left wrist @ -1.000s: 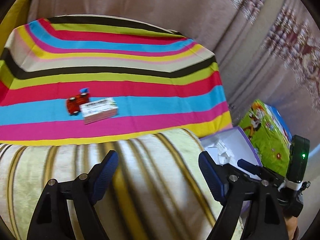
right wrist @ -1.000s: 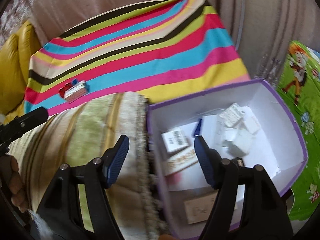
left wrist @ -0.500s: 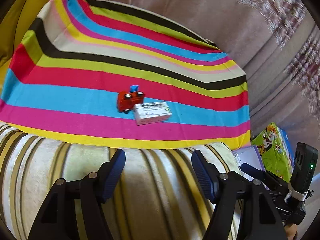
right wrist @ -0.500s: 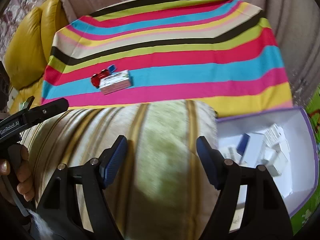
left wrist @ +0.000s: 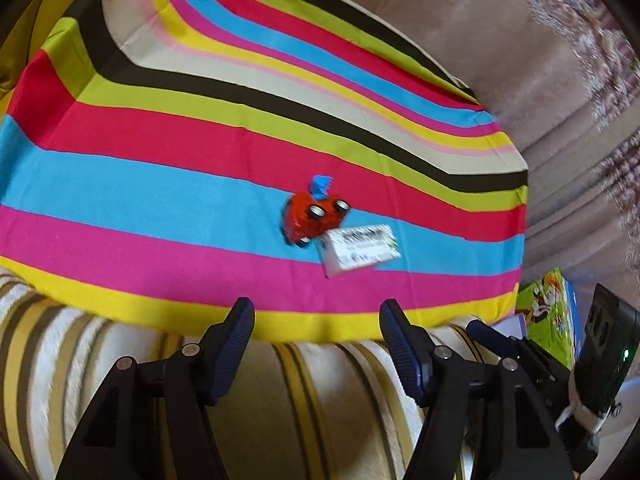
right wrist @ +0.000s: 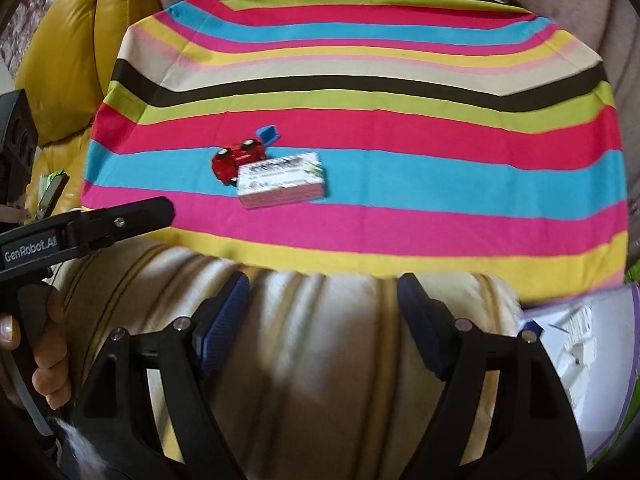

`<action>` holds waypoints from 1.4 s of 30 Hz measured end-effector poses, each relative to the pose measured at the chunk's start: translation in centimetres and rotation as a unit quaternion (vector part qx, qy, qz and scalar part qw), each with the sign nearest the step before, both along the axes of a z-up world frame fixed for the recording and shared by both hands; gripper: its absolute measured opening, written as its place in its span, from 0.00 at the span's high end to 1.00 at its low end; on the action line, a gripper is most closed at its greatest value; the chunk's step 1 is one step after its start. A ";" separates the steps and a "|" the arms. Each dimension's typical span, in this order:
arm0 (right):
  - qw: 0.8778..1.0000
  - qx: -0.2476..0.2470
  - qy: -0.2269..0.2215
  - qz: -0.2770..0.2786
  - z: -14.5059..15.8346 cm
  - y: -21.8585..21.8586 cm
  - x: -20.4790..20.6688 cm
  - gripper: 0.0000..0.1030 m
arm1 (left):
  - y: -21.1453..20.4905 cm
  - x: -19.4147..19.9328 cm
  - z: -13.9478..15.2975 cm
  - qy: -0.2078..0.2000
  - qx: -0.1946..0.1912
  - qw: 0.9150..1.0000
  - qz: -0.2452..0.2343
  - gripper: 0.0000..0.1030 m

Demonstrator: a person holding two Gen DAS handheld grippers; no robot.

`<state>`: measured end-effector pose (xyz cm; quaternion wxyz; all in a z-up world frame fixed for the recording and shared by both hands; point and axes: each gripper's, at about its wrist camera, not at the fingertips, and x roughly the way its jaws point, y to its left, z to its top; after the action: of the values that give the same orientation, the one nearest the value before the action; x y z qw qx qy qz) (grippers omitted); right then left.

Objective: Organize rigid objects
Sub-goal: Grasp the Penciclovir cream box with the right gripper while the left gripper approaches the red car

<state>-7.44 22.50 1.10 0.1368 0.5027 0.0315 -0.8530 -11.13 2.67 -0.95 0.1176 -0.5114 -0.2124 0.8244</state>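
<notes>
A red toy car (left wrist: 311,218) (right wrist: 236,159) lies on its side on the striped cloth (left wrist: 160,184) (right wrist: 400,128), with a small blue piece (left wrist: 321,185) (right wrist: 269,134) just behind it. A white printed box (left wrist: 360,249) (right wrist: 282,184) rests against the car. My left gripper (left wrist: 316,320) hovers over the cloth's near edge, short of the box; its jaws are closing with nothing between them. My right gripper (right wrist: 322,300) hangs over the cushion in front of the cloth, its jaws opening, empty. At the right wrist view's lower right is the purple-rimmed box (right wrist: 600,360) with several small white boxes.
A cream striped cushion (left wrist: 320,400) (right wrist: 320,360) lies under both grippers. A yellow leather seat (right wrist: 72,48) is at the left, a green cartoon mat (left wrist: 554,316) at the right. A hand (right wrist: 36,360) holds the left gripper's handle.
Both grippers have swung left, away from the purple-rimmed box and toward the striped cloth; the car and white box now sit nearer. The left jaws have narrowed, the right jaws have widened.
</notes>
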 end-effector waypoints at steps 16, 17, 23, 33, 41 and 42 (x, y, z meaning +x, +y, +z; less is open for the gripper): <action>0.999 0.017 -0.023 0.036 -2.1 -5.4 -5.1 0.22 | -1.6 -4.3 0.0 -0.018 0.012 0.999 0.028 0.36; 0.999 0.017 -0.023 0.037 -2.2 -5.5 -5.3 0.22 | -1.6 -4.5 0.0 -0.019 0.013 0.999 0.029 0.36; 0.999 0.022 -0.024 0.037 -2.9 -6.2 -6.8 0.22 | -1.6 -6.3 -0.6 -0.042 0.026 0.998 0.044 0.36; 0.999 0.016 -0.024 0.035 -4.1 -6.3 -8.3 0.22 | -0.9 -8.0 -1.7 -0.075 0.060 0.993 0.071 0.35; 0.998 0.001 -0.028 0.050 -3.9 -6.2 -8.6 0.14 | -0.7 -8.1 -1.5 -0.064 0.053 0.993 0.089 0.34; 0.998 0.011 -0.026 0.056 -3.9 -6.5 -8.6 0.14 | -0.8 -8.1 -1.5 -0.063 0.049 0.993 0.090 0.34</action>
<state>-16.01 16.01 -2.78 0.1795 0.5232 0.0657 -0.8305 -19.22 1.91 -2.44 0.0542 -0.5347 -0.3045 0.7864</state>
